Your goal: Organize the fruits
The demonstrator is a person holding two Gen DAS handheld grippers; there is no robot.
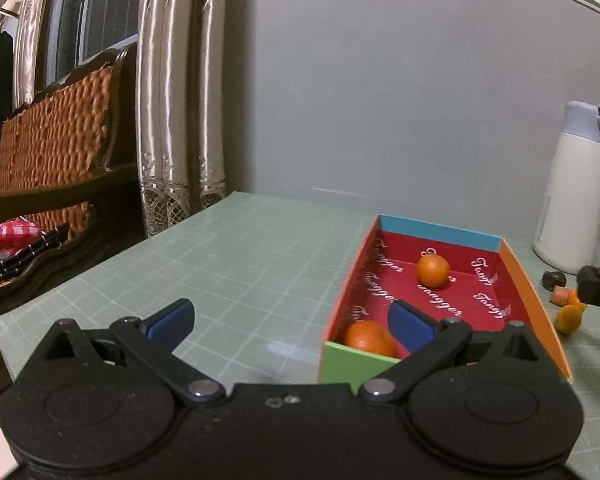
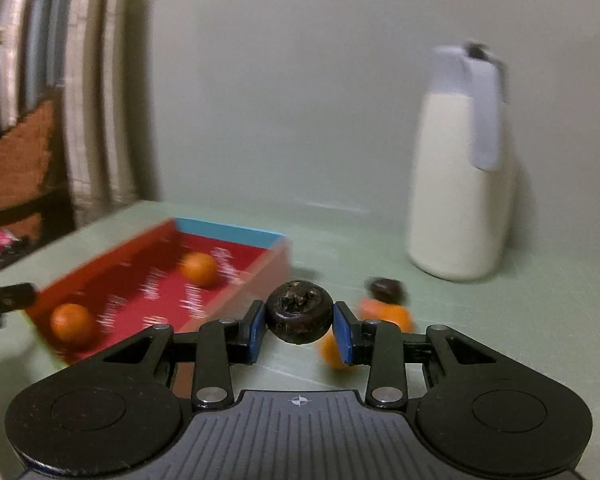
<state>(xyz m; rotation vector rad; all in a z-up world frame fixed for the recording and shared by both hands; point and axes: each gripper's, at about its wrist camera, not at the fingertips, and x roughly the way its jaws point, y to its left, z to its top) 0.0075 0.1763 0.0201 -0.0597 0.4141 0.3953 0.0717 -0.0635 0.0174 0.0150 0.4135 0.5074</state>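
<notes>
Right gripper (image 2: 299, 330) pinches a dark wrinkled fruit (image 2: 299, 317) above the bench (image 2: 500, 320), box (image 2: 236, 234) to its left; left gripper (image 1: 290, 322) spread wide, holding nothing.

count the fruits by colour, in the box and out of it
Orange round fruits: 4, two inside the red cardboard box, two on the green table
Dark round fruits: 2, one in the right gripper, one on the table
Pinkish piece: 1, kind unclear
Total: 7
</notes>
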